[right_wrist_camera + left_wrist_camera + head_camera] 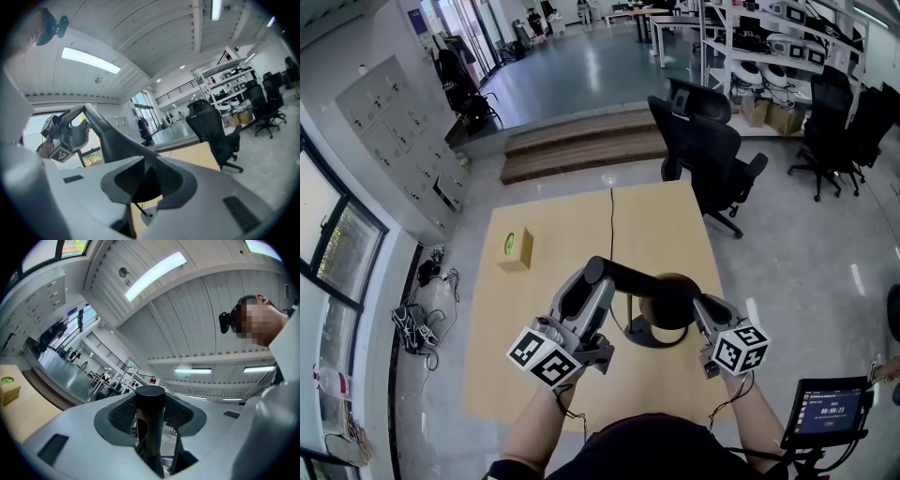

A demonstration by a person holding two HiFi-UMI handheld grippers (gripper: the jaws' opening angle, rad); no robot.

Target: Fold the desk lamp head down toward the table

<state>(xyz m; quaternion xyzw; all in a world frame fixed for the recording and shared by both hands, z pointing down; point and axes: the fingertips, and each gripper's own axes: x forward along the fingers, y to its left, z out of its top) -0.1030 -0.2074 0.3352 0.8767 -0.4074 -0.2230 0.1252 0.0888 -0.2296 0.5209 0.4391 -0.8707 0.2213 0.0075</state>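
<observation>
A black desk lamp stands near the front of the wooden table [661, 225] on a round base [649, 336]. Its arm [623, 272] runs from the upper left to the round head [670, 298] above the base. My left gripper [591, 292] is shut on the arm's left end, which shows as a black cylinder [150, 413] between the jaws. My right gripper [698, 309] is at the head's right side, shut on the dark lamp head [140, 185]. In the right gripper view the lamp arm [105, 133] slants up left toward the left gripper [63, 136].
A small yellow box [516, 249] with a green mark sits at the table's left; it also shows in the left gripper view [8, 387]. The lamp's cord [612, 220] runs to the far edge. Black office chairs [712, 150] stand beyond the table. A small screen [830, 411] is at the right.
</observation>
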